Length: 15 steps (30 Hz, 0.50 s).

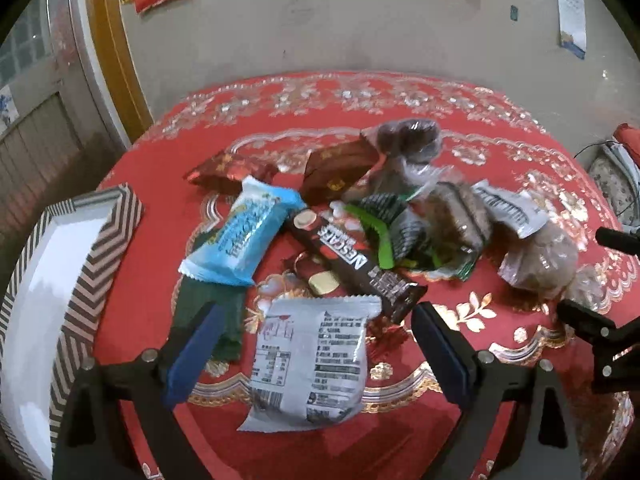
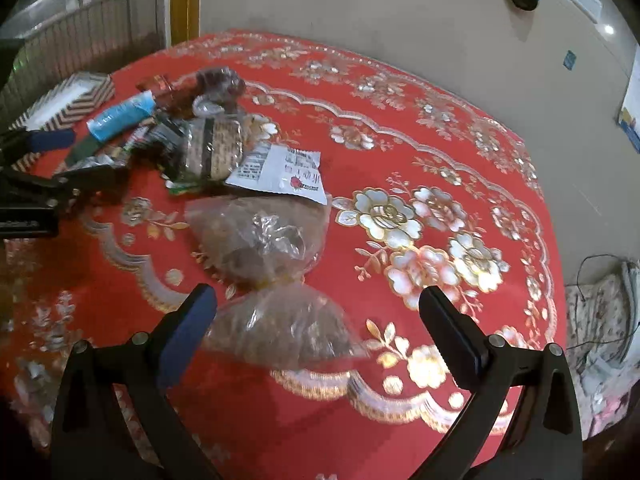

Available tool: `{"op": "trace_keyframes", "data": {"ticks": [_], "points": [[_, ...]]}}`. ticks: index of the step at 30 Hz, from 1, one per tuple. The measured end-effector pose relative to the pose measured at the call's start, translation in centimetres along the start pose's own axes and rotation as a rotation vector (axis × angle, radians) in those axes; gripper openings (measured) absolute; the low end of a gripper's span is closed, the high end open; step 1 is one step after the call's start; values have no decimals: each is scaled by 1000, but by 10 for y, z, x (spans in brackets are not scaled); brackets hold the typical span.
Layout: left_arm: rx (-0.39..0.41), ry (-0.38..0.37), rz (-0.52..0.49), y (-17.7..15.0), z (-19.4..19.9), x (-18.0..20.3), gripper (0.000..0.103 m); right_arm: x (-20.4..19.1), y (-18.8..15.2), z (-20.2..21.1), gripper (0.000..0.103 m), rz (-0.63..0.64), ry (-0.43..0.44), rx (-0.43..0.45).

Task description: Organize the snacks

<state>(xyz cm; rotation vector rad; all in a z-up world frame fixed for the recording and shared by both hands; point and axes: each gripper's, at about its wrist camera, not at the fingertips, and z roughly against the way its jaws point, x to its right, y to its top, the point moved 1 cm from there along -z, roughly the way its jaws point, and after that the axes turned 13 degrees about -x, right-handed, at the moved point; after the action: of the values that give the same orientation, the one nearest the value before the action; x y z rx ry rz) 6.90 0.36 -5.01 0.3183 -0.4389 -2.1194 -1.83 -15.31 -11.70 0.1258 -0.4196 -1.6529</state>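
Left wrist view looks down on a red worktop (image 1: 168, 176) with a heap of snacks near its middle and one chevron-patterned box (image 1: 100, 240) at its left edge, open side up. The left gripper (image 1: 316, 348) has its fingers spread wide, one either side of a silver packet (image 1: 308, 360) without touching it; the packet's long axis runs toward the near edge, printed back up. One blue packet (image 1: 244, 236) lies slanted, its long axis running from the near left to the far right, partly over a green packet (image 1: 208, 316). One brown coffee stick (image 1: 352, 264) lies the other diagonal, from the far left down to the near right. Two dark red packets (image 1: 232, 172) lie at the far side of the heap, beside a clear bag of dark round pieces (image 1: 404, 136). Right wrist view shows the right gripper (image 2: 320, 328) with fingers wide apart over the tied neck of one clear bag (image 2: 260, 240) near the worktop's near edge; its blue-padded finger is just beside the bag's flared tail, and whether it touches cannot be told. This bag's long axis points away toward the far edge. One white packet (image 2: 280, 172) lies just beyond it.
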Motion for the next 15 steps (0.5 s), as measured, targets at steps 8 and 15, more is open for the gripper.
{"op": "trace_keyframes", "data": {"ticks": [8,15], "points": [[-17,3,-7,-10,-12,3,98,-1,0,-15,102,-14,-25,27],[-29,-24,31,-12,-15,-4,103,24,0,-27,103,-102,163,-9]]}}
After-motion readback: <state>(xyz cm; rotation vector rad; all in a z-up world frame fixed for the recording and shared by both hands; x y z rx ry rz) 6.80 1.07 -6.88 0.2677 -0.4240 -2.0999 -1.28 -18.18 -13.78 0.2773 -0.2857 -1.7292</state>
